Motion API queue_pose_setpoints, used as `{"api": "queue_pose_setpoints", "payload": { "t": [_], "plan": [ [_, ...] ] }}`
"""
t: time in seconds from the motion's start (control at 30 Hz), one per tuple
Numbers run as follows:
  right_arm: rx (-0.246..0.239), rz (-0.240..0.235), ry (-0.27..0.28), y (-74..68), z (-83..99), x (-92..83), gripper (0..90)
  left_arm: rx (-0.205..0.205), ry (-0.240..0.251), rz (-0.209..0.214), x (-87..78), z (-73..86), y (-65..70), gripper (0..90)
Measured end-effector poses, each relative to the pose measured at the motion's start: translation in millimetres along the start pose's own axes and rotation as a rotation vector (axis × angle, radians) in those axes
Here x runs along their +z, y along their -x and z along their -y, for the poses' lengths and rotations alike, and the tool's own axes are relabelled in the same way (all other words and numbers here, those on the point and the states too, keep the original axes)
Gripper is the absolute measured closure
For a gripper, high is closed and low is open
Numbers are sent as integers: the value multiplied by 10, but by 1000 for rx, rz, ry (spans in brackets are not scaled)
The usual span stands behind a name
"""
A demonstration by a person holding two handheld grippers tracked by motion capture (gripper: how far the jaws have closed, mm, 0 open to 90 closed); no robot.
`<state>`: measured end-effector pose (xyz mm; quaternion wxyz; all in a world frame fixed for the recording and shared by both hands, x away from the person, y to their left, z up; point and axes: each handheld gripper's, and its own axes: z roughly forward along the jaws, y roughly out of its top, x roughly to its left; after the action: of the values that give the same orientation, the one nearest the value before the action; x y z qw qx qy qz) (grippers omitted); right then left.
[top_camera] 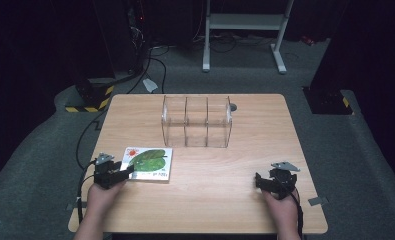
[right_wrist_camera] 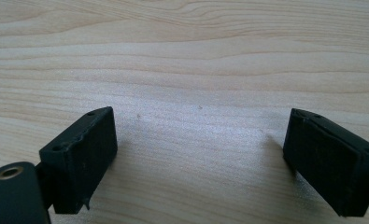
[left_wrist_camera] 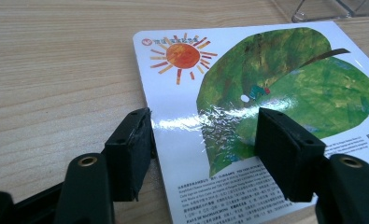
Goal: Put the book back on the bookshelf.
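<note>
Beneath parted jaws, book (left_wrist_camera: 266, 93) flat, long axis sideways

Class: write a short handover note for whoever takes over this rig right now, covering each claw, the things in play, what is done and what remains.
Left claw: open, jaws astride the near corner of the picture book, which lies flat on the table.
Right claw: open, holding nothing, low over bare wood at the near right.
Clear three-compartment organizer: upright, mid-table, nothing in it.
Done: nothing gripped yet.
Left: close on the book, lift it; likely slot it into the organizer.
</note>
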<state>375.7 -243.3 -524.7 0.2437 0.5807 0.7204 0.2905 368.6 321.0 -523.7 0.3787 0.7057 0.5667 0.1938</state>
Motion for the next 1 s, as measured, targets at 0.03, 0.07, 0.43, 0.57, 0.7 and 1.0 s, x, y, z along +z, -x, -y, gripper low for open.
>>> {"api": "queue_pose_setpoints", "payload": {
  "t": [0.03, 0.07, 0.43, 0.57, 0.7, 1.0],
  "plan": [
    [0, 0, 0, 0, 0, 0, 95, 0, 0, 0, 0, 0, 0, 376],
    [-4, 0, 2, 1, 1, 0, 96, 12, -3, 4, -8, 4, -5, 378],
    [-4, -2, 2, -2, 4, -4, 98, 46, 4, 12, -28, 30, 70, 400],
    [-4, -2, 2, -2, 4, -4, 98, 61, 0, 16, -28, 30, 93, 400],
    [-9, -4, 2, 2, 4, -4, 100, 76, -8, 40, -21, 34, 177, 401],
    [-20, -8, 9, -10, 9, -14, 126, 111, -19, 102, 25, 43, 428, 421]
  ]
}}
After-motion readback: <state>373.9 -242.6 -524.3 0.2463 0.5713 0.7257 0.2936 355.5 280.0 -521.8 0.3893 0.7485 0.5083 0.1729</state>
